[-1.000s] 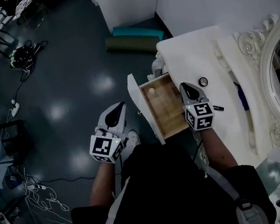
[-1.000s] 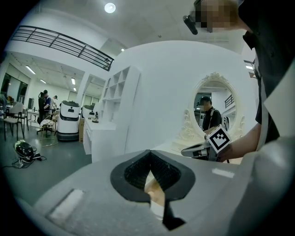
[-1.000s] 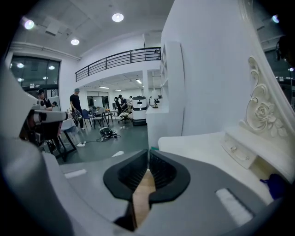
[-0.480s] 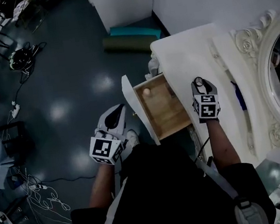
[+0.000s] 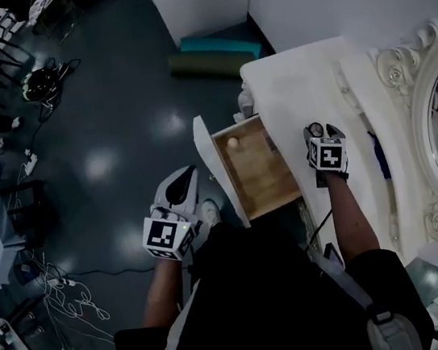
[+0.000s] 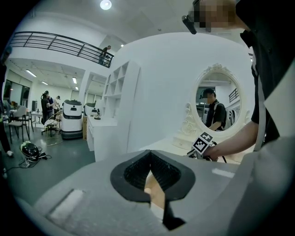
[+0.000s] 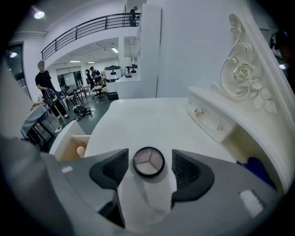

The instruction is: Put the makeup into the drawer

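left gripper (image 5: 181, 181) squeezed shut on nothing, waits over the floor, out of the way | drawer (image 5: 264, 175) pulled open, ready for makeup | right gripper (image 5: 316, 133) jaws just opened wide so the round makeup compact (image 7: 148, 162) on the white table top (image 5: 287, 86) fits between them, not pinched yet

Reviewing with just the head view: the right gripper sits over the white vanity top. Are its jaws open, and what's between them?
Observer: In the right gripper view the right gripper has its jaws wide, having just been opening. A round compact lies between them on the vanity top, clear of both pads.
Operator: And the left gripper's jaws?
Observer: The left gripper view shows the left gripper shut, jaws together, no makeup in them.
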`<state>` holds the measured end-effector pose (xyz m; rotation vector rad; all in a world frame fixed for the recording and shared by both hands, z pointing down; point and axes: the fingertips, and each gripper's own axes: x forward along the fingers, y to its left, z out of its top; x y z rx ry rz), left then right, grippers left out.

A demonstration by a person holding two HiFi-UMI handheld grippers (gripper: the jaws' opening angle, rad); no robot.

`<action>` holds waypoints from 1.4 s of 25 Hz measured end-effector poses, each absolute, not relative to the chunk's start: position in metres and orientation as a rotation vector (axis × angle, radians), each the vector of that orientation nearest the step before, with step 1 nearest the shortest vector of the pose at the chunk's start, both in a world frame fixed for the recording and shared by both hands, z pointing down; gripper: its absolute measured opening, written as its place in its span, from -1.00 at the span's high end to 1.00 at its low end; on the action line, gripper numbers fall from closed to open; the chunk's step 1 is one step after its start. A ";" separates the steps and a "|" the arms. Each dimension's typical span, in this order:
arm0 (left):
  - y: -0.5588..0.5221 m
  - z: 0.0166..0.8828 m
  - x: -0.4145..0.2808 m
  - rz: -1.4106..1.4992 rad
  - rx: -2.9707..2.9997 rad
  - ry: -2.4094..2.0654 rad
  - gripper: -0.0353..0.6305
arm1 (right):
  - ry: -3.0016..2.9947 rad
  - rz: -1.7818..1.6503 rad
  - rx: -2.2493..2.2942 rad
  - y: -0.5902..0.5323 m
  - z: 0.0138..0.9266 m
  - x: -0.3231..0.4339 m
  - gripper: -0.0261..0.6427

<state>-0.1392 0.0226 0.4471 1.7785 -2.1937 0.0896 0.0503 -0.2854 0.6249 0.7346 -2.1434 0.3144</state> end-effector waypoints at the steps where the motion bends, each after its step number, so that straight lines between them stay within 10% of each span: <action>1: 0.023 0.447 -0.140 0.092 1.771 -2.198 0.88 | -2.135 0.319 0.733 -0.287 0.628 0.050 0.10; 35: 0.050 0.450 -0.162 0.042 1.719 -2.207 0.88 | -2.320 0.141 0.338 -0.152 0.584 -0.051 0.24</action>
